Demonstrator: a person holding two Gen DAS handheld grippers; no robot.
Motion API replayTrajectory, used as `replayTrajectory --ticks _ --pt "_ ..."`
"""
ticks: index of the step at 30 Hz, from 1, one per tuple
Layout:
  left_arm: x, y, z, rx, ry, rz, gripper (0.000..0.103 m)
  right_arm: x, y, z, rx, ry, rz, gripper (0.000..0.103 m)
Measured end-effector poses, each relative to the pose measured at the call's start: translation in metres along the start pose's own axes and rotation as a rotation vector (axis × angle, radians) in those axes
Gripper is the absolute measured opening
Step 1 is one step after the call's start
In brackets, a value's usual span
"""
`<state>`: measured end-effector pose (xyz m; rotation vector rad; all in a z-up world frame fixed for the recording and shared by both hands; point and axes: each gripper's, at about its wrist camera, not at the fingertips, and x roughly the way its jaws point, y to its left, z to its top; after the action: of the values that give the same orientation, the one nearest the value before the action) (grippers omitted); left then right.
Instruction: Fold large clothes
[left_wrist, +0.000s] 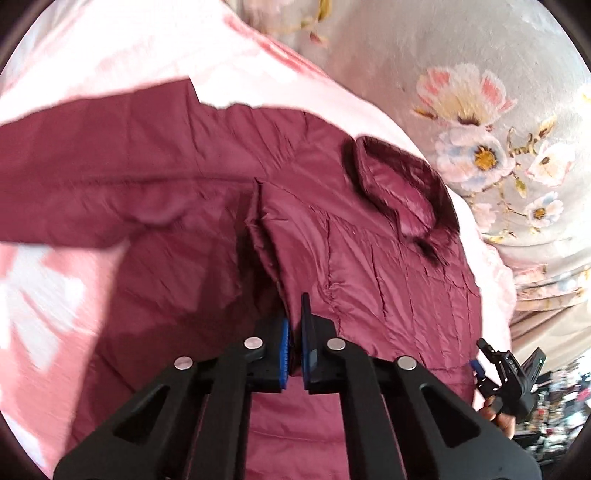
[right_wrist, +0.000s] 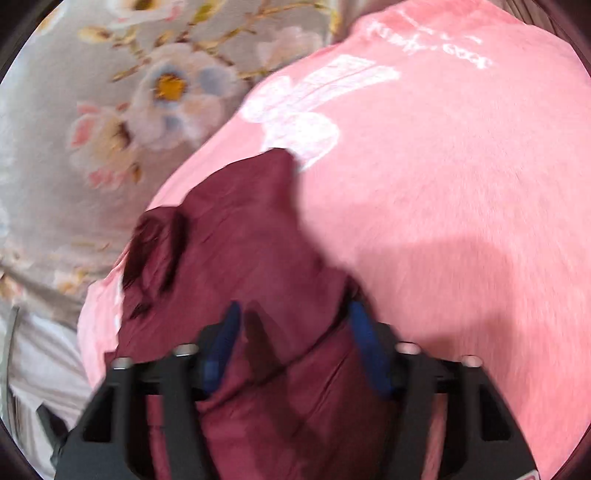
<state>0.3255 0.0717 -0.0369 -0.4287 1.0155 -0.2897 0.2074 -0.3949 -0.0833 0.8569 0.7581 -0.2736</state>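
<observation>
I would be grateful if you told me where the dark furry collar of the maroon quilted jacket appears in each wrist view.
Left wrist view: the dark furry collar lies right of centre, upper middle, beyond the left gripper.
Right wrist view: the collar sits left of centre, at mid-height, on the maroon quilted jacket.
Shared landmark: the grey floral bedsheet beside the pink blanket.

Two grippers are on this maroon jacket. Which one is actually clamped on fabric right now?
The left gripper: its blue pads pinch a raised fold of the maroon jacket. The right gripper has its jaws spread wide, with jacket fabric lying loosely between them.
</observation>
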Motion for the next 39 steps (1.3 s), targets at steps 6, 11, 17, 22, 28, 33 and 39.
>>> replayTrajectory --ticks 6,11,17,22,28,33,39 --pt "0.004 0.002 -0.006 0.06 -0.036 0.09 0.003 -0.041 0.019 0.01 -0.112 -0.148 0.032 0.0" --pt "0.038 0.008 -0.027 0.086 0.013 0.144 0.003 -0.001 0.005 0.01 -0.193 -0.062 -0.196 0.0" --pt "0.037 0.0 -0.035 0.162 -0.033 0.202 0.005 0.004 0.007 0.011 -0.243 -0.086 -0.265 0.0" --pt "0.0 -0.009 -0.037 0.205 -0.098 0.329 0.027 -0.056 0.044 -0.016 -0.376 -0.189 -0.235 0.007" --pt "-0.033 -0.078 -0.029 0.3 -0.187 0.168 0.044 -0.047 0.124 -0.048 -0.572 -0.121 -0.115 0.009" --pt "0.03 -0.104 -0.041 0.329 -0.102 0.177 0.044 0.003 0.156 -0.084 -0.675 -0.036 -0.131 0.009" --pt "0.067 -0.087 -0.061 0.308 -0.07 0.2 0.044 0.041 0.144 -0.11 -0.701 0.031 -0.19 0.009"
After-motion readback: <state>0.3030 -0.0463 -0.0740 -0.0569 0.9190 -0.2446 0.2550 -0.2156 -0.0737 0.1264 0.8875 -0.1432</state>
